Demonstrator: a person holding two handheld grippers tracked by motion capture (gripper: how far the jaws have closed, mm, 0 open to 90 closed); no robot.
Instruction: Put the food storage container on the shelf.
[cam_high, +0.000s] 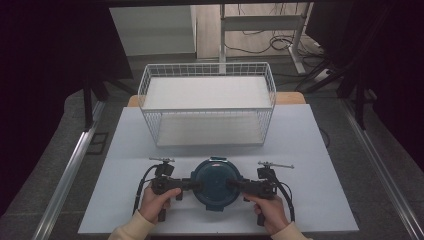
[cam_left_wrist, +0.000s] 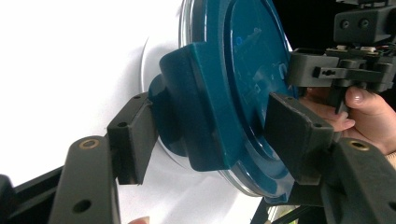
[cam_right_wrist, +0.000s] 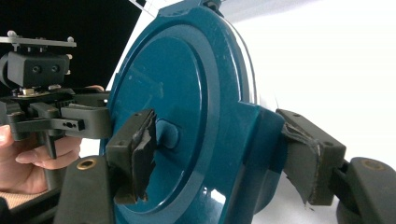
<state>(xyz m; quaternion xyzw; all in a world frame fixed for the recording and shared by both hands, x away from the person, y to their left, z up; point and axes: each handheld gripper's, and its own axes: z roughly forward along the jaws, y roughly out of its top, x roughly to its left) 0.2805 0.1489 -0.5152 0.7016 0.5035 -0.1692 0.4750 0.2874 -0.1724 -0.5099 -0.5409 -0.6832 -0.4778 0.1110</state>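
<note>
Lid-topped round container (cam_high: 216, 183) sits at the near middle of your worktop (cam_high: 310, 150), between your two hands; the worktop is a pale grey-blue board, matte and bare apart from a white wire basket (cam_high: 207, 102) standing well behind the container, toward the far edge; beyond that you see a grey floor, metal table legs and loose cables, with dark space to either side and a metal rail along each flank.

The container lies flat with its dark teal lid facing straight up; being round, it has no long axis across the worktop, though two clip tabs stick out at its left and right sides, so that line runs side to side in front of you; a clear rim shows under the lid in the left gripper view.

Your left gripper (cam_left_wrist: 212, 135) straddles the left clip tab, its jaws set around it and one pad at the tab's side; whether both pads press, you cannot tell. Your right gripper (cam_right_wrist: 219, 149) is clamped on the right tab, pads against both faces.
</note>
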